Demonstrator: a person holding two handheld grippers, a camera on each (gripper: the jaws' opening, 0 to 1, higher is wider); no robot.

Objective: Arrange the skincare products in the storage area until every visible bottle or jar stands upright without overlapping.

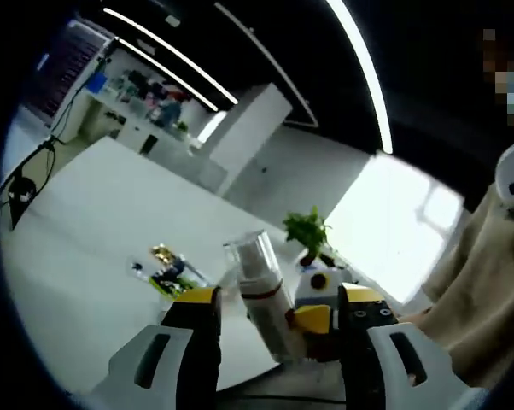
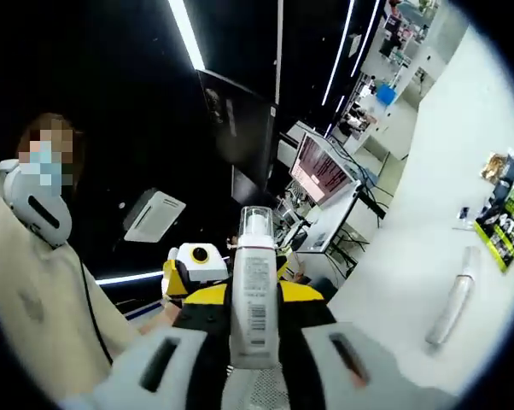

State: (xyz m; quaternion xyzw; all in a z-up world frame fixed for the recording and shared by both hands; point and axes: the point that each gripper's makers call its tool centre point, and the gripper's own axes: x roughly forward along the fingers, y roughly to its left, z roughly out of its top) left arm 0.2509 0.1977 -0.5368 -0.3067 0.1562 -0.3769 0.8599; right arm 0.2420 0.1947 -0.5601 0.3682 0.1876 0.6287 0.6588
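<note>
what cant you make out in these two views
- Left gripper view: lower part of the bottle is hidden behind the right gripper.
- Right gripper view: the bottle's base is hidden between the jaws, and its label print is too small to read.
- Right gripper view: the green box is cut off by the edge.
- Left gripper view: the small items on the table are blurred.

Beige sleeve, yellow-tipped grey hand-held grippers

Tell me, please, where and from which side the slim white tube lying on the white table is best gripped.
Probably across the middle of the slim white tube, coming from above with the jaws spanning its narrow width. It lies flat on the white table, long and thin, with bare surface along both sides, so its ends offer little to hold.
</note>
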